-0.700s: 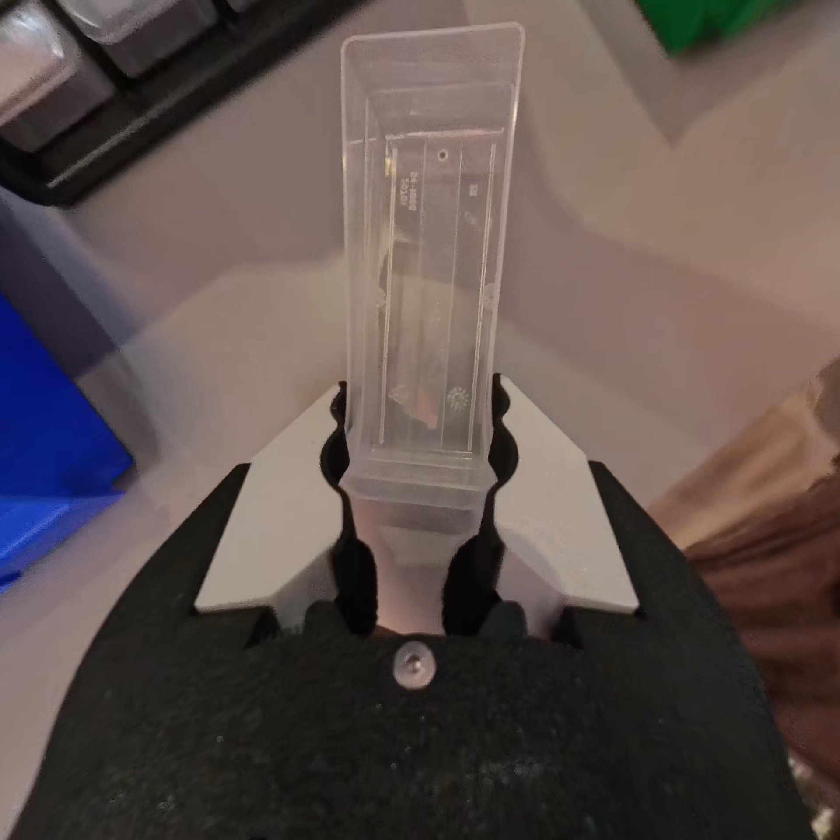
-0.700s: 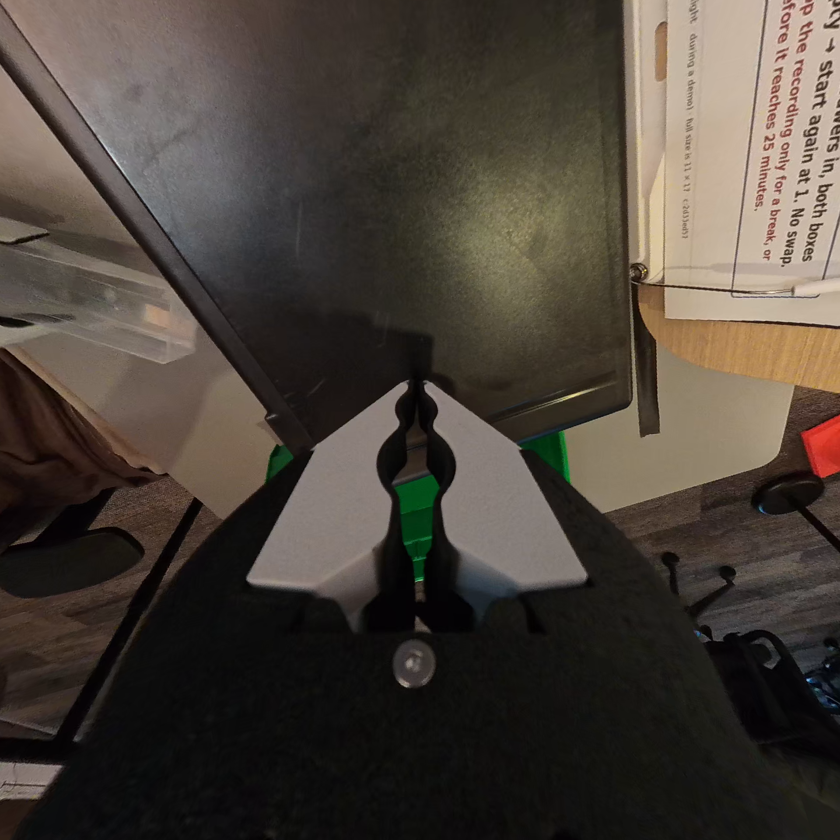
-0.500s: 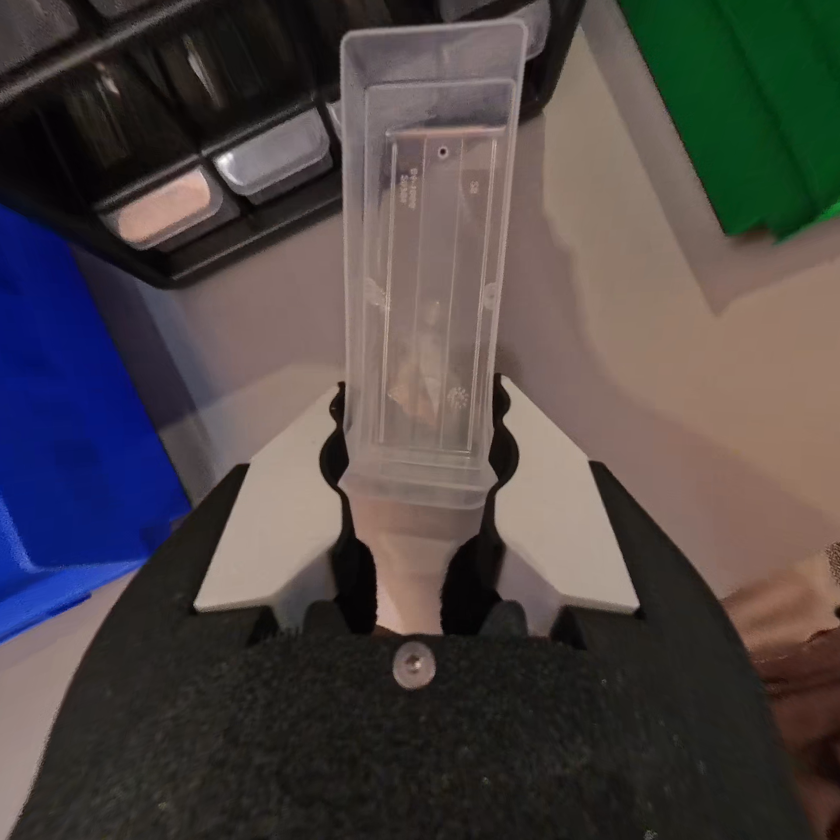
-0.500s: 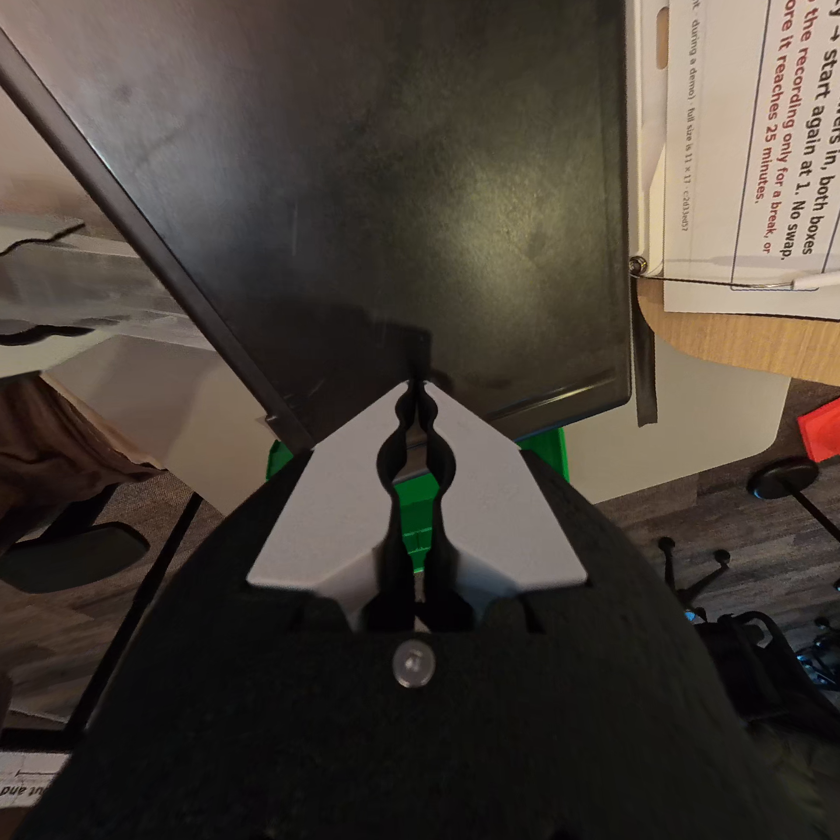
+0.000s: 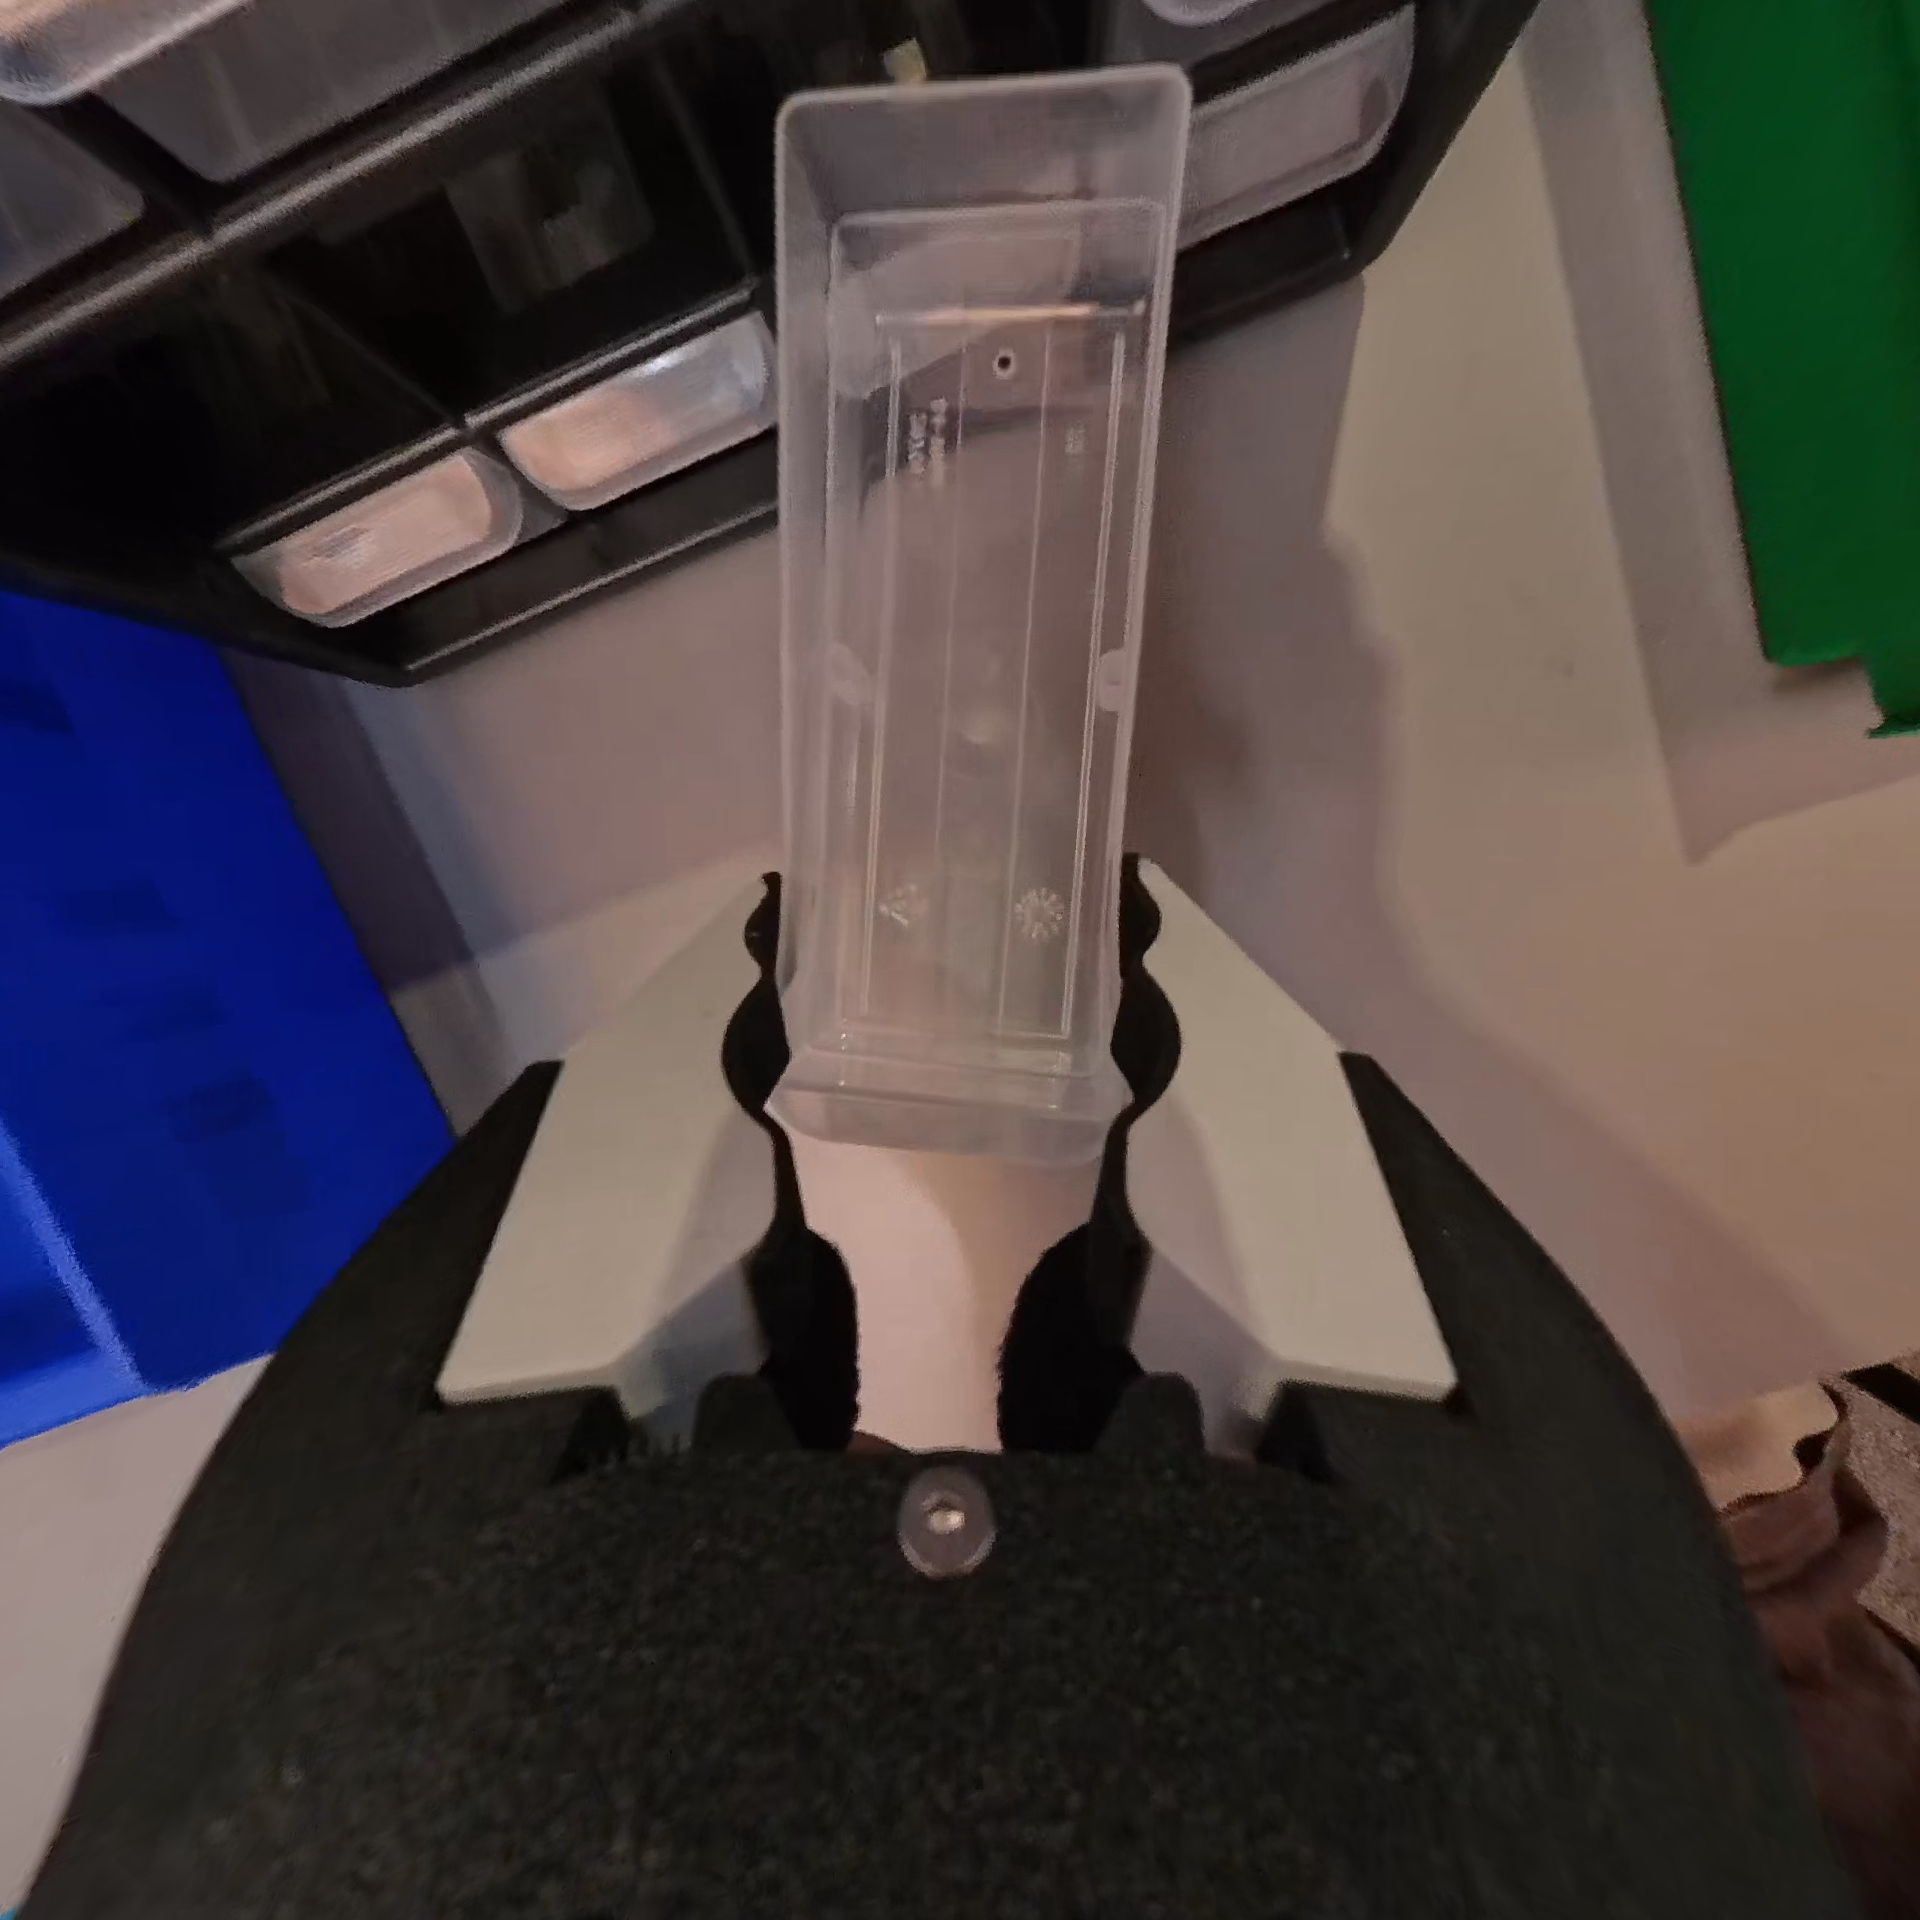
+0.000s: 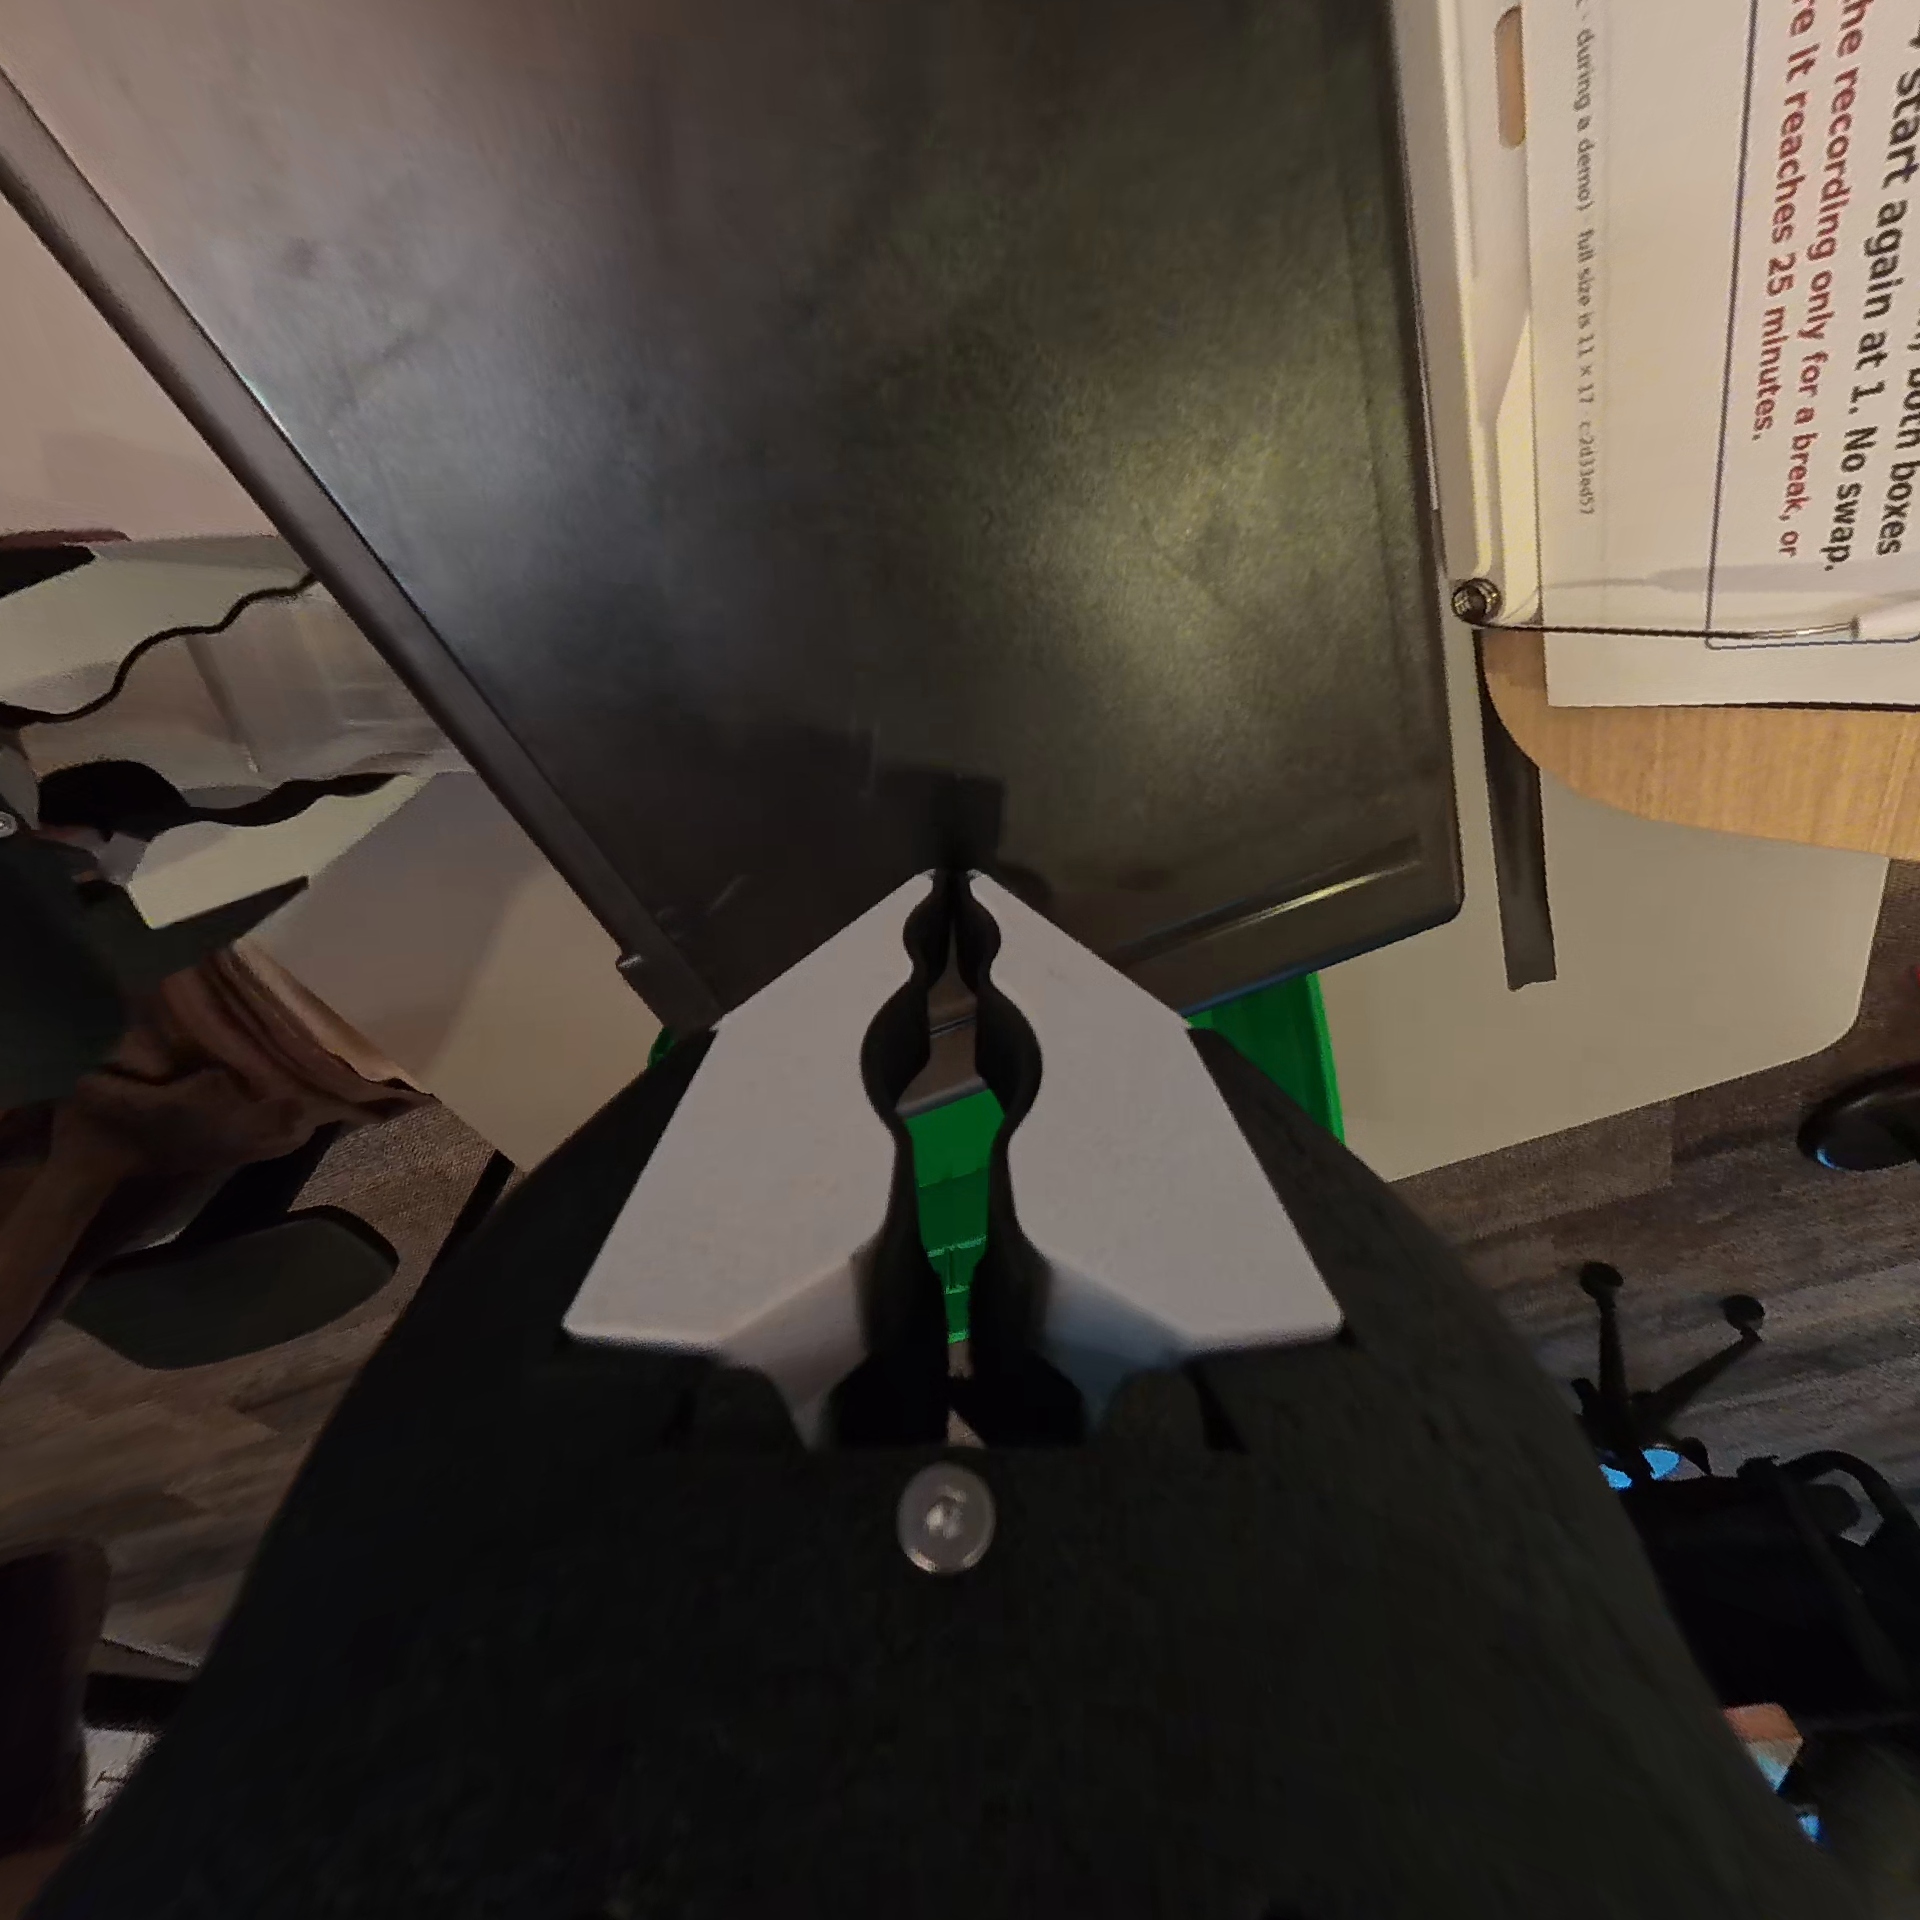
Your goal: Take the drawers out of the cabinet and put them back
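clear plastic drawer (image 5: 971,582) sits clamped by its near end in the left gripper (image 5: 951,997), its far end up by an empty slot of the black cabinet (image 5: 436,343) on the pale bench (image 5: 1455,935). blue bin (image 5: 145,987) left, green bin (image 5: 1808,343) right. right gripper (image 6: 953,883) is pinched tight, seemingly on the cabinet's edge.

The clear, glossy plastic drawer (image 5: 971,623) is smooth; the black cabinet's flat panel (image 6: 935,416) looks matt and faintly scuffed; the pale table (image 5: 1507,935) looks smooth.
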`<move>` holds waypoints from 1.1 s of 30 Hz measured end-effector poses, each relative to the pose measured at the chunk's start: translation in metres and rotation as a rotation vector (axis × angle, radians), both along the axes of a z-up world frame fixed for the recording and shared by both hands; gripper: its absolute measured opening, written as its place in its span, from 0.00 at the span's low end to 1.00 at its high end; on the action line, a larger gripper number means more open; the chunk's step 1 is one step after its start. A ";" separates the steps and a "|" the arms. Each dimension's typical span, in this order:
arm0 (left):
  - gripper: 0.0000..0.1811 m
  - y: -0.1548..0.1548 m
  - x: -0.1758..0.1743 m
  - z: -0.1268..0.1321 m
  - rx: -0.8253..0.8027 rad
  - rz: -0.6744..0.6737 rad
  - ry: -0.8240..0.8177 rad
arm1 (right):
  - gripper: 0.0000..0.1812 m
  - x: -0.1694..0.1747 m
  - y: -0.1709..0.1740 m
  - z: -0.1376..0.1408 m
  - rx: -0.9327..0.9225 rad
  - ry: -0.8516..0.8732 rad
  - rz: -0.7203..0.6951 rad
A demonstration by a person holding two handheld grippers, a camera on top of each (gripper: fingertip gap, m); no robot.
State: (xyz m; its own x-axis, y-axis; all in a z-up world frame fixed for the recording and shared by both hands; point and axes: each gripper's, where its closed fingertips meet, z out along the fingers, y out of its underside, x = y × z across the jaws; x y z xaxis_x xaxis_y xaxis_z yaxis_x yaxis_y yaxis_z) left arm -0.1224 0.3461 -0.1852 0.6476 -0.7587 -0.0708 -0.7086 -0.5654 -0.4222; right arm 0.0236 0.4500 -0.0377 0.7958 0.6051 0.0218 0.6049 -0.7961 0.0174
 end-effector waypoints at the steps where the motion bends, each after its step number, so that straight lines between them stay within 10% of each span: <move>1: 0.34 -0.001 0.002 0.000 -0.011 0.001 -0.006 | 0.00 0.000 0.000 0.000 0.003 -0.002 0.002; 33: 0.34 0.002 0.018 0.018 0.110 0.219 -0.083 | 0.00 0.000 0.000 0.000 0.040 -0.009 -0.014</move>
